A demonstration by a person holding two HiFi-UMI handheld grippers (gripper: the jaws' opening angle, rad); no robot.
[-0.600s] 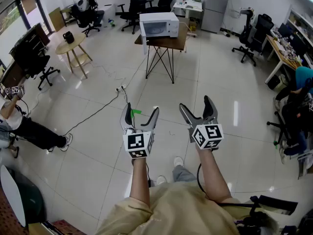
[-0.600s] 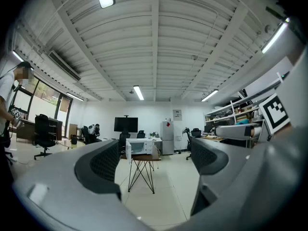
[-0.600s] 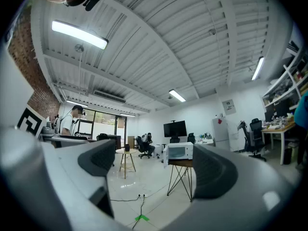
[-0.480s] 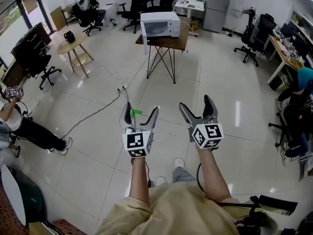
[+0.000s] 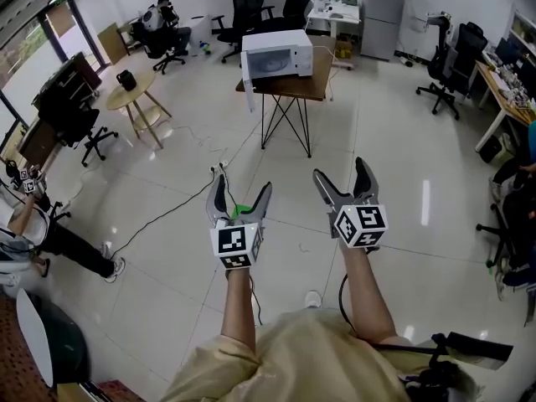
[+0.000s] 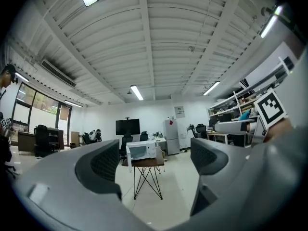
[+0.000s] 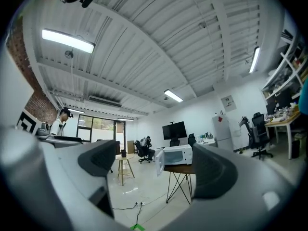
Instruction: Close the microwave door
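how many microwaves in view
1: the microwave sits on the table straight ahead, its door open. Others may be hidden among the far desks.

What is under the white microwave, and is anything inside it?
The microwave stands on a brown table with thin black legs. Its door hangs open at the left side; the inside is too far away to make out.

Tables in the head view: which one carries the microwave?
The brown rectangular table on thin black legs, straight ahead, carries the white microwave. The round pale table to its left bears only a small dark thing.
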